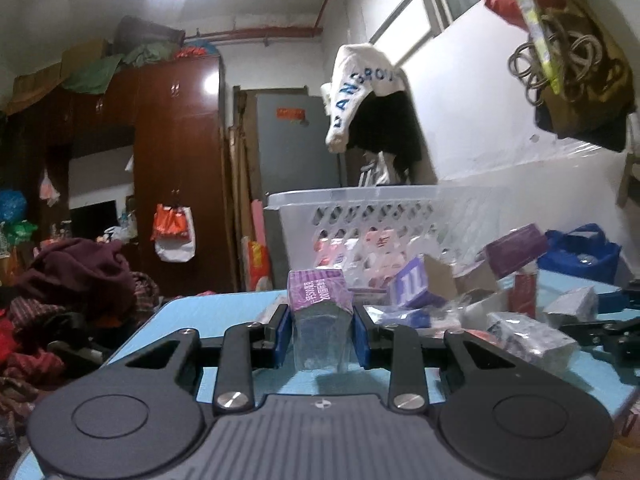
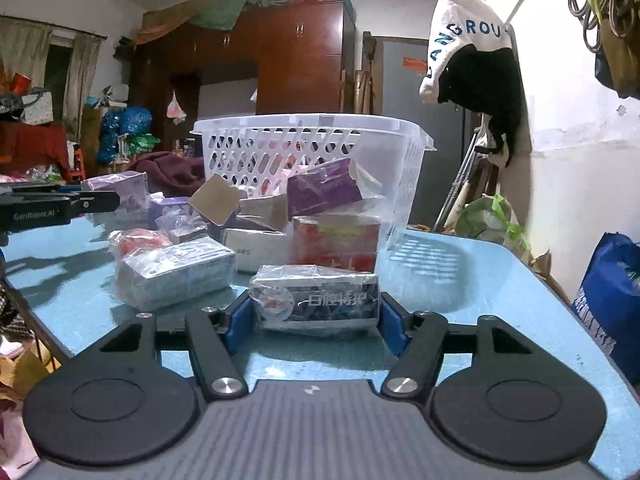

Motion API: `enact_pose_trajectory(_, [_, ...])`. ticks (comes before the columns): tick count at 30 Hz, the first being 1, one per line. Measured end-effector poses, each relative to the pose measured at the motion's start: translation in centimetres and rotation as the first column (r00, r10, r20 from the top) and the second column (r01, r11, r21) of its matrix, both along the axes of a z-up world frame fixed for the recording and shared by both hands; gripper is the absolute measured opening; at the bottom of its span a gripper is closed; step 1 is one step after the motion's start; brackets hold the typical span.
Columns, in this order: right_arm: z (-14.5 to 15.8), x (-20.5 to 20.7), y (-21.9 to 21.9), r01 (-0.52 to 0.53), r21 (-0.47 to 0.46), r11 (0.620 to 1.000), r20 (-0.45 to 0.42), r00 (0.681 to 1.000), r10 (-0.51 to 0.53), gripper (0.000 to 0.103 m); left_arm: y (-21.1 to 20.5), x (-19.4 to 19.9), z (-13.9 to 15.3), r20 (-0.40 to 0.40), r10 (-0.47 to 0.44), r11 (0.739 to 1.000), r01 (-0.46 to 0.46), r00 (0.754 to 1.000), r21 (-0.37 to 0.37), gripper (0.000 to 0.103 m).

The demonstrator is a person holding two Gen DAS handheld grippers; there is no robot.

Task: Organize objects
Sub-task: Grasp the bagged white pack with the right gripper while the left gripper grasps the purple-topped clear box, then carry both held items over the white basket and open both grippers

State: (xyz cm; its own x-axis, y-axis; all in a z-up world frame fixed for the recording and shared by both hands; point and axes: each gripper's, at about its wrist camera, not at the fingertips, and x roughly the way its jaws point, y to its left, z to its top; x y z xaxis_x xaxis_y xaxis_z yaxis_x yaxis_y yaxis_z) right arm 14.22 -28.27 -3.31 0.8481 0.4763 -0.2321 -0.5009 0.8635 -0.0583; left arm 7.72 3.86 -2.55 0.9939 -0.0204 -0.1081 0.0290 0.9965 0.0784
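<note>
Here a cluttered blue table [image 2: 460, 280] fronts a wardrobe [image 2: 300, 52].

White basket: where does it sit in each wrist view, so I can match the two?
Left wrist: the white basket stands right of centre, behind the purple carton held in the left tool.
Right wrist: it stands centre, behind the pile of boxes.
Shared landmark: the white cap hanging on the wall.

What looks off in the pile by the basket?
Beside the basket, a purple box sits tilted on top of the pile with its end flap torn open. A loose cardboard flap sticks up to its left. The rest looks jumbled, not damaged.
</note>
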Motion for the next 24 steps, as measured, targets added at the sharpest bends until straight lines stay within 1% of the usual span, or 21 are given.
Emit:
enact_pose_trajectory(4, [-0.1,0.0,0.0,-0.001,0.002,1.0,0.004,1.0,0.001,0.066,-1.0,-0.4,-0.1,0.009,-0.024,0.999,0.024,1.0,0.025,0.036])
enact_pose_trajectory(8, [0.0,0.1,-0.1,-0.009,-0.001,1.0,0.005,1.0,0.009,0.066,-1.4,-1.0,-0.2,0.005,-0.051,0.999,0.051,0.999,0.008,0.036])
enact_pose_trajectory(12, [-0.1,0.0,0.1,-0.01,-0.011,1.0,0.015,1.0,0.011,0.066,-2.1,-1.6,-0.2,0.011,-0.064,0.998,0.063,0.998,0.023,0.036])
enact_pose_trajectory(16, [0.0,-0.2,-0.3,-0.018,0.017,1.0,0.018,1.0,0.018,0.066,-2.1,-2.2,-0.3,0.02,-0.071,0.997,0.07,0.997,0.018,0.036])
enact_pose_trajectory(19, [0.6,-1.2,-1.0,-0.037,0.073,0.997,0.072,0.997,0.032,0.066,-1.6,-2.5,-0.1,0.033,-0.075,0.997,0.075,0.997,-0.005,0.036])
enact_pose_trajectory(21, [1.2,-2.0,-1.3,-0.035,0.084,0.996,0.116,0.993,0.025,0.066,-1.4,-2.7,0.1,0.038,-0.082,0.996,0.083,0.996,-0.02,0.036])
enact_pose_trajectory(24, [1.6,-2.2,-1.6,-0.055,0.106,0.993,0.125,0.991,0.042,0.066,-1.3,-2.7,0.2,0.042,-0.082,0.996,0.083,0.996,-0.021,0.036])
